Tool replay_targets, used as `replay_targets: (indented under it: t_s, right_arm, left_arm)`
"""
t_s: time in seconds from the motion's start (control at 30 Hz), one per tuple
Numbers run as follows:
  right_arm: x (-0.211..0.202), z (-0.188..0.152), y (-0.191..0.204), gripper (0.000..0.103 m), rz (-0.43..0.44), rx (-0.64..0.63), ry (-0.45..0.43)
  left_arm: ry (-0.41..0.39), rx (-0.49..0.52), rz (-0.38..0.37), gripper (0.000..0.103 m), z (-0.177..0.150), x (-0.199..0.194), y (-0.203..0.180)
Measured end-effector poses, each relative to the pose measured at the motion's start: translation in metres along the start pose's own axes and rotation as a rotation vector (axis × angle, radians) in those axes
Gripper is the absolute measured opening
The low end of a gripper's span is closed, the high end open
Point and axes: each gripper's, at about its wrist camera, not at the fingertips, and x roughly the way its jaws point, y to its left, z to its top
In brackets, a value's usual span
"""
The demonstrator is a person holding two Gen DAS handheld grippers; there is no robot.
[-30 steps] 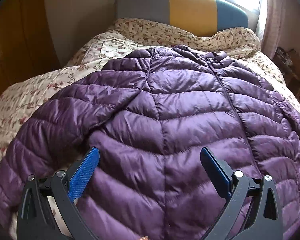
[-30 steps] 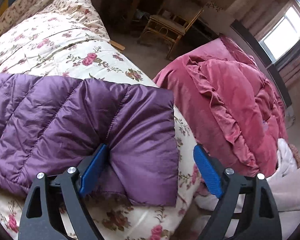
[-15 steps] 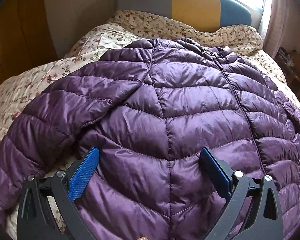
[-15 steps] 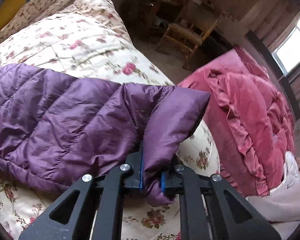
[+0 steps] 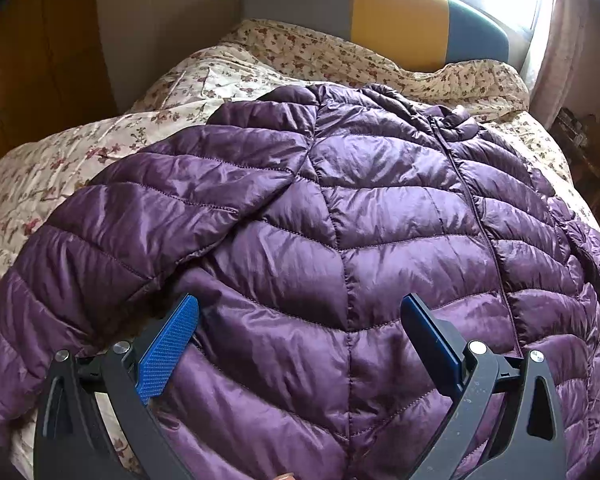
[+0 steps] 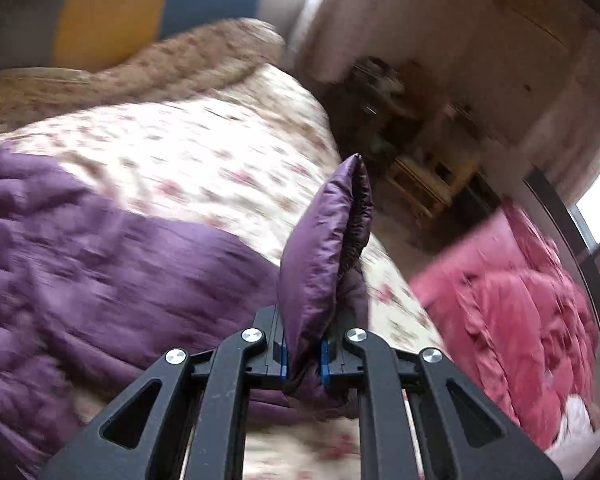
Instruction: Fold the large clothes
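Observation:
A purple quilted puffer jacket (image 5: 360, 216) lies spread front-up on the floral bed, collar toward the headboard, its left sleeve folded across the near left. My left gripper (image 5: 300, 344) is open, its blue pads just above the jacket's lower body, holding nothing. My right gripper (image 6: 304, 356) is shut on the cuff end of the jacket's other sleeve (image 6: 324, 248), which stands up from between the jaws, lifted off the bed. The rest of that sleeve (image 6: 100, 256) trails left over the quilt, blurred by motion.
A floral quilt (image 5: 260, 68) covers the bed, with a grey, yellow and blue headboard (image 5: 380, 12) under a bright window. A wooden wardrobe (image 5: 40, 60) stands at the left. A pink bedspread pile (image 6: 512, 300) and a wooden chair (image 6: 428, 184) stand beyond the bed's right edge.
My right gripper closed on the sleeve cuff, then lifted it and swung toward the headboard. My left gripper stayed open and moved slightly forward over the jacket.

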Motion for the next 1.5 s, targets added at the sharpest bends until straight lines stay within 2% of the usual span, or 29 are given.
replay_targets:
  t_s: [0.17, 0.4, 0.67, 0.87, 0.93, 1.0, 1.03, 1.07, 1.13, 1.2, 1.27, 1.37, 1.5]
  right_arm:
    - [-0.017, 0.016, 0.084, 0.009, 0.096, -0.102, -0.056]
    - [-0.039, 0.017, 0.188, 0.009, 0.209, -0.234, -0.102]
    - [-0.059, 0.004, 0.258, 0.009, 0.308, -0.343, -0.127]
    - [-0.077, -0.019, 0.306, 0.009, 0.363, -0.449, -0.152]
    - [-0.082, -0.031, 0.318, 0.011, 0.381, -0.496, -0.154]
    - [-0.087, -0.040, 0.325, 0.014, 0.391, -0.528, -0.166]
    - [-0.089, -0.044, 0.326, 0.019, 0.404, -0.537, -0.172]
    - [-0.090, -0.046, 0.327, 0.033, 0.406, -0.544, -0.175]
    - [-0.095, -0.053, 0.324, 0.052, 0.409, -0.552, -0.198]
    - [-0.098, -0.055, 0.315, 0.054, 0.413, -0.548, -0.201]
    - [-0.101, -0.058, 0.301, 0.070, 0.411, -0.537, -0.210]
    - [-0.107, -0.064, 0.270, 0.079, 0.405, -0.514, -0.223]
    - [-0.097, -0.069, 0.223, 0.084, 0.374, -0.435, -0.190]
  left_arm:
    - [0.002, -0.006, 0.011, 0.100, 0.000, 0.000, 0.007]
    - [-0.001, -0.041, -0.021, 0.100, -0.002, -0.002, 0.022]
    - [-0.021, -0.098, -0.022, 0.100, -0.004, -0.007, 0.037]
    - [-0.033, -0.113, -0.042, 0.100, -0.007, -0.013, 0.043]
    - [-0.033, -0.120, -0.053, 0.095, -0.007, -0.013, 0.046]
    - [-0.031, -0.124, -0.077, 0.091, -0.006, -0.015, 0.047]
    - [-0.029, -0.122, -0.089, 0.087, -0.006, -0.015, 0.046]
    - [-0.025, -0.118, -0.102, 0.083, -0.004, -0.015, 0.044]
    - [-0.024, -0.117, -0.134, 0.081, -0.002, -0.016, 0.040]
    - [-0.026, -0.110, -0.157, 0.081, 0.002, -0.017, 0.032]
    - [-0.025, -0.110, -0.193, 0.081, 0.007, -0.017, 0.024]
    - [-0.018, -0.115, -0.245, 0.081, 0.015, -0.015, 0.010]
    - [0.021, -0.126, -0.296, 0.081, 0.025, -0.002, -0.014]
